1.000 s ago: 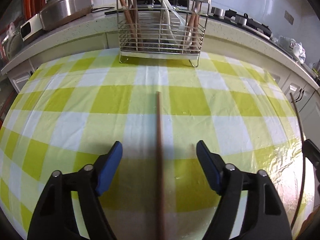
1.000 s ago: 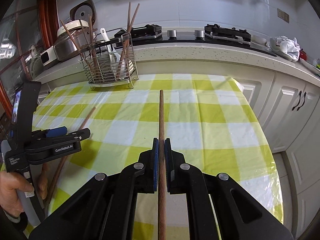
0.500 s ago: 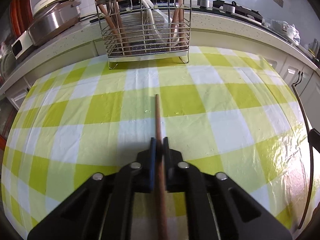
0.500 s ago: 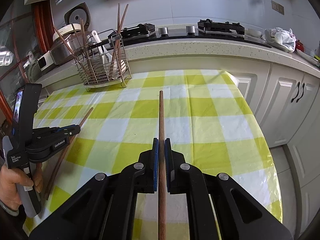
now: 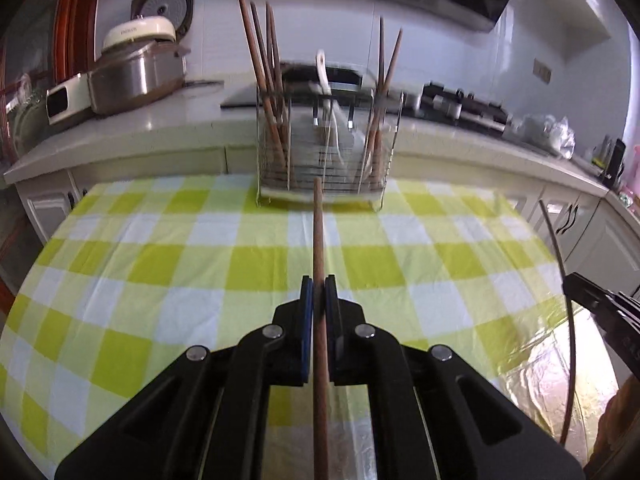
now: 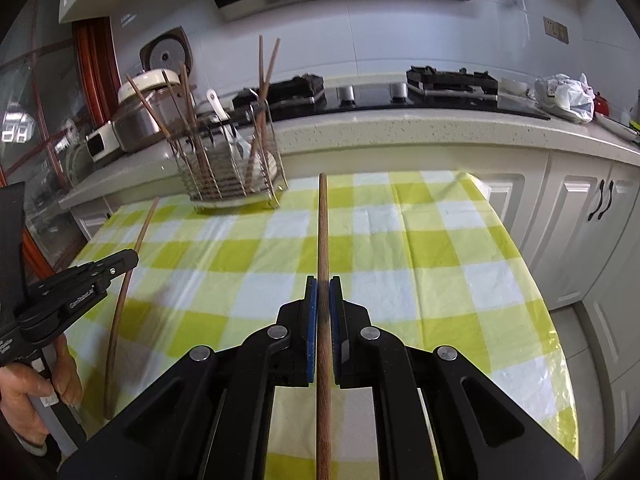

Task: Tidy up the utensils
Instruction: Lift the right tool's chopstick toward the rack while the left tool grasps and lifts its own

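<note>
Left wrist view: my left gripper [image 5: 319, 296] is clamping a wooden chopstick [image 5: 319, 240], jaws together on it with the blue pads [image 5: 306, 300] pressing both sides of the shaft. That stick is running straight forward between the jaws, lifted off the checked worktop [image 5: 160, 264], its tip pointing at the base of the wire utensil rack [image 5: 324, 148] far ahead. The rack is standing at the back edge of the worktop, holding upright chopsticks on its left and right sides and a white spoon [image 5: 324, 76] in the middle.

Right wrist view: my right gripper [image 6: 323, 300] is gripping a second chopstick [image 6: 322, 232], jaws closed on it too, shaft centred between them and sticking out well past the tips. Its far end is sitting level with the rack's right side, well apart from it. I'm seeing the left gripper at the left edge there, its stick angling up toward the rack. A rice cooker [image 6: 140, 120] is sitting on the counter behind the rack.
</note>
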Tool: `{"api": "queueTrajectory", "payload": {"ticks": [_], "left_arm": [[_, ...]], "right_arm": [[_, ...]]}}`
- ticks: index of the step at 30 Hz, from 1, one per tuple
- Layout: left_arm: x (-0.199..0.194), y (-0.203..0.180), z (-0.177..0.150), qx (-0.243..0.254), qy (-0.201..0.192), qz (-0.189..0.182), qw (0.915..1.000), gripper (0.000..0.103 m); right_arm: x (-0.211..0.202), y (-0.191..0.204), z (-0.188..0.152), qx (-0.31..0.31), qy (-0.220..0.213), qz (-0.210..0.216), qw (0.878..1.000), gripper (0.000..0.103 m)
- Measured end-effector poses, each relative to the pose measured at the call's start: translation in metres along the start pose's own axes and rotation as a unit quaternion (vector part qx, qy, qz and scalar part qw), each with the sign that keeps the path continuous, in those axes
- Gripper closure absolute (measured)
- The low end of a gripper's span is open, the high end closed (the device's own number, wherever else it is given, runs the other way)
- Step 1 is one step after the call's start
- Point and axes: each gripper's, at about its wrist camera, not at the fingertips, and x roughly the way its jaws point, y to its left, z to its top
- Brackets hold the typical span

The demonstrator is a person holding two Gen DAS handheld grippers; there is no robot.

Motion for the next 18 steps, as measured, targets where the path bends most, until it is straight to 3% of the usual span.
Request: {"api": "queueTrajectory", "payload": {"ticks": [7, 18], "left_arm": [[-0.040, 0.010, 0.021, 0.013, -0.062, -0.003, 0.9980, 0.097], [-0.069, 0.034, 0.039, 0.004, -0.094, 0.003, 0.9956, 0.097]], "right_arm": [[-0.004, 0.035, 0.019, -0.023, -0.025, 0.019, 0.999, 0.096], [-0.017, 0.076, 0.051, -0.051, -0.065, 0.039, 0.996, 0.096]]}}
